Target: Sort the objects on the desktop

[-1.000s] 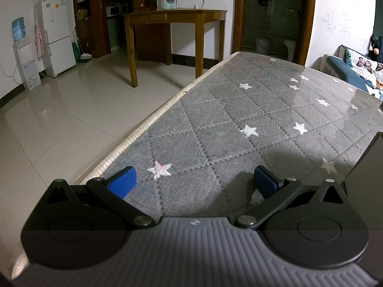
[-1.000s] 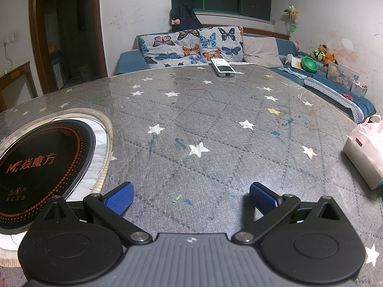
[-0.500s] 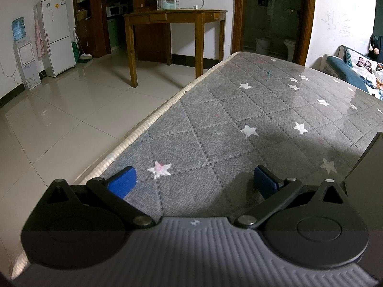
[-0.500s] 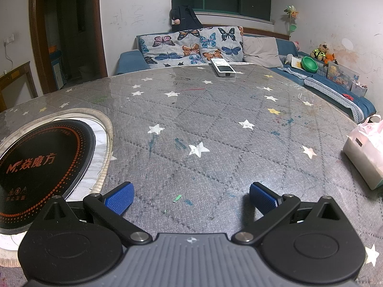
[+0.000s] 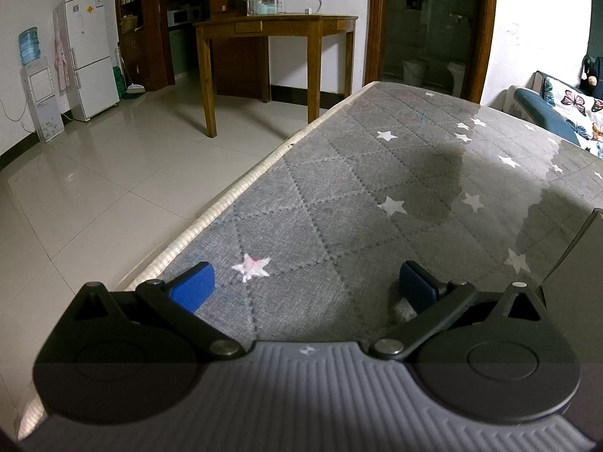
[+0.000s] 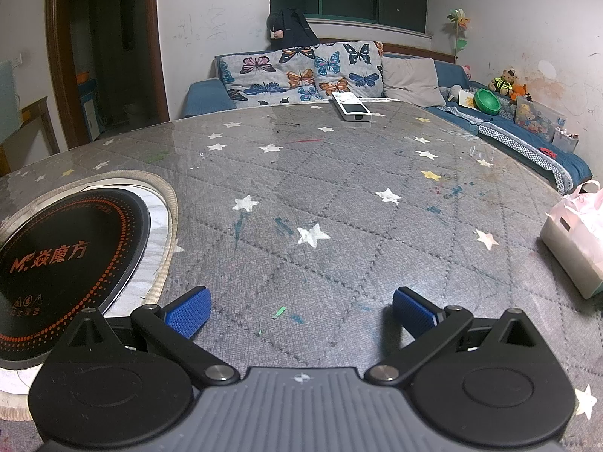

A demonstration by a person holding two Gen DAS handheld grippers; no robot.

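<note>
A white remote-like device [image 6: 351,110] lies at the far edge of the grey star-patterned tabletop [image 6: 339,196]. A pale pink and white bag [image 6: 576,252] rests at the table's right edge. My right gripper [image 6: 301,310] hovers low over the near part of the table, open, with nothing between its blue pads. In the left wrist view my left gripper [image 5: 305,288] is open too, over bare tabletop [image 5: 377,188] near the table's left rim. A dark flat object [image 5: 580,263] juts in at that view's right edge.
A round black induction cooktop [image 6: 64,267] is set into the table at left of the right gripper. A sofa with butterfly cushions [image 6: 301,71] stands behind the table. Tiled floor [image 5: 94,188], a wooden desk [image 5: 275,34] and a fridge [image 5: 92,52] lie beyond the table's left edge.
</note>
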